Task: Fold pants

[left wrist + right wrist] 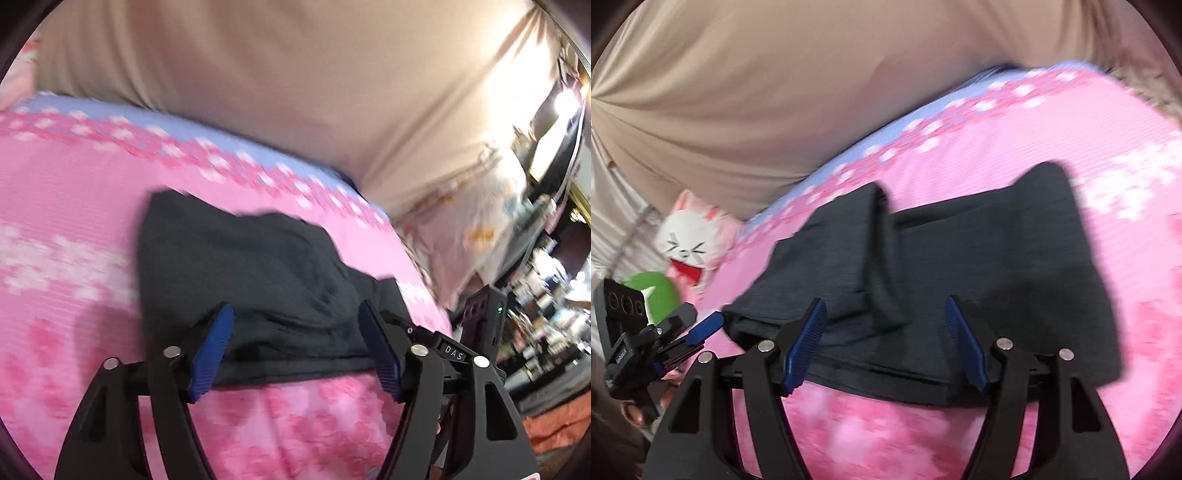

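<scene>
Dark grey pants [923, 266], folded on the pink floral bedspread [1071, 129], lie just ahead of both grippers' parted, empty fingers [218, 347]; soft, limp, light cloth, likely best pinched at the near folded edge.

Inspector: Pants [923, 266] charcoal grey, plain. Beneath them, bedspread [1052, 122] pink with white and deeper pink blossoms.

Clerk: And beyond the pants?

Inspector: Bedspread's edge pale lavender-blue; curtain [757, 92] beige. Left of the pants, a white-and-pink plush [690, 243], possibly a rabbit. Gripper pads [805, 347] blue.
</scene>
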